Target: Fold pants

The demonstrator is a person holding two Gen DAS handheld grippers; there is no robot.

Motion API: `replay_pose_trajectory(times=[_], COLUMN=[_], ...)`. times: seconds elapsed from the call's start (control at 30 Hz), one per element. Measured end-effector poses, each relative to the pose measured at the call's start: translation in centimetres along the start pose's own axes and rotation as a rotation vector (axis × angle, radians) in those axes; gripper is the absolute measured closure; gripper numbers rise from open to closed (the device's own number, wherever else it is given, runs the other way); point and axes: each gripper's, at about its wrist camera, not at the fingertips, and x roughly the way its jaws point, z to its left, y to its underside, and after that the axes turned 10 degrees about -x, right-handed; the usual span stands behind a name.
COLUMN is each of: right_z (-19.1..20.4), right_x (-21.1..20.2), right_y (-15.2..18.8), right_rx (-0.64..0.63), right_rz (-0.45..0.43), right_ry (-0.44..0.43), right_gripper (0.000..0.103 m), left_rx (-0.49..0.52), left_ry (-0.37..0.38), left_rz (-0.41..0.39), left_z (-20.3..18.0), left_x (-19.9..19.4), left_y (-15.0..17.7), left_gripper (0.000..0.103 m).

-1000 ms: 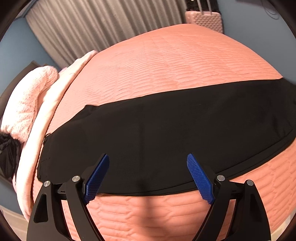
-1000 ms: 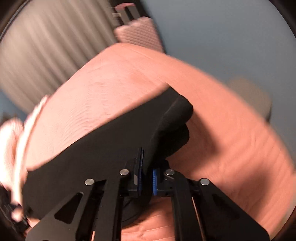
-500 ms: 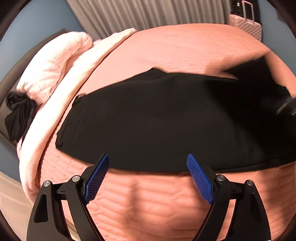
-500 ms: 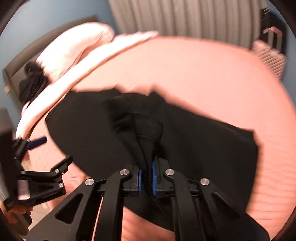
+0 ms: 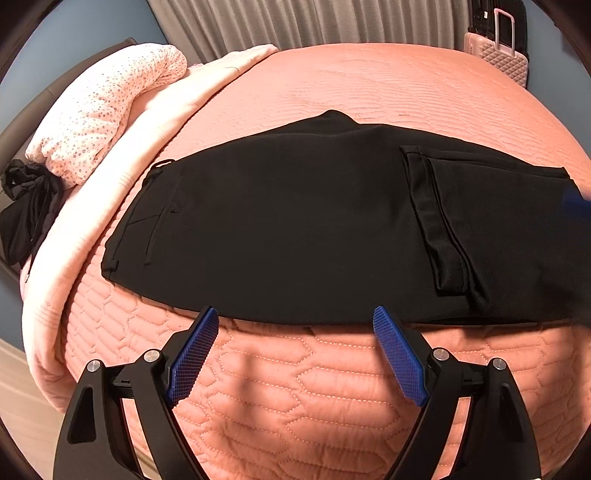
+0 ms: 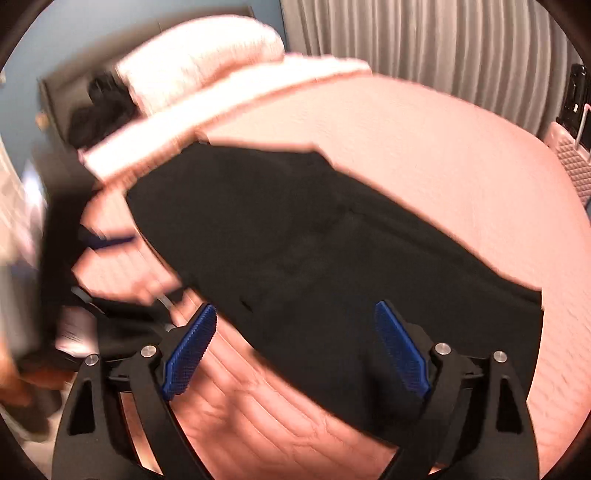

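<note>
Black pants (image 5: 295,229) lie flat across the salmon quilted bed (image 5: 332,398), waistband at the left, the leg ends folded back over the right part with the hems (image 5: 439,229) showing. My left gripper (image 5: 295,354) is open and empty, just short of the pants' near edge. In the blurred right wrist view the pants (image 6: 314,258) lie folded and my right gripper (image 6: 295,347) is open and empty over their near edge. The left gripper shows as a blur at the left in the right wrist view (image 6: 110,240).
A pale pink blanket (image 5: 140,147) and a dotted pillow (image 5: 103,107) lie along the bed's left side, with a dark garment (image 5: 26,214) beyond them. A pink suitcase (image 5: 498,59) stands at the far right by grey curtains (image 5: 314,22).
My right gripper carried the leg ends leftward over the pants, laid them down and opened. My left gripper drew back from over the fabric to the near edge.
</note>
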Motion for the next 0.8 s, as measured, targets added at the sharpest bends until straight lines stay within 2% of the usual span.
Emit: replay_pose_trajectory(times=[0.07,0.1,0.13,0.23,0.3,0.5,0.53,0.6,0.7,0.8], right_z=[-1.7,-2.6,-3.6,-4.9,-4.8,-4.5,-4.3,-4.2,-4.3,-4.1], right_x=[1.5,3.0,5.1,8.5,10.1,13.3,13.5,13.6,13.5,13.3], right_y=[-2.2,-3.0,-4.0,-5.3,-5.7,-5.1,-4.9,-4.6,-4.6,-4.7], right_rx=[-0.069,-0.113,-0.165,-0.268,-0.357,-0.463,-0.474,-0.499,-0.517,-0.539], right_rz=[0.044,0.08,0.135,0.219,0.257,0.331,0.341,0.337,0.338,0.339], right_ry=[0.026,0.031,0.01,-0.084,-0.122,-0.208,-0.226,-0.239,-0.252,-0.254], right_gripper=[0.017,0.023,0.036,0.05,0.05,0.052,0.061,0.065,0.078,0.083], left_rx=[-0.004,-0.01,-0.018,-0.017,-0.005,0.027,0.031,0.033,0.027,0.01], left_ry=[0.001,0.009,0.023,0.042,0.046,0.063,0.063,0.064,0.066,0.071], left_rz=[0.006,0.007,0.007,-0.006,-0.01,0.004,0.007,0.011,0.022,0.027], left_z=[-0.1,-0.2,-0.3,-1.2,-1.9,-3.1,-3.1,-3.2,-2.9,-2.5], left_x=[0.3,0.3,0.2,-0.2,-0.3,0.3,0.4,0.6,0.9,1.2], left_y=[-0.3,-0.5,-0.8,-1.3,-1.4,-1.2,-1.2,-1.0,-0.9,-1.0], left_gripper=[0.019,0.019,0.019,0.019,0.019,0.019,0.019,0.019,0.019,0.019])
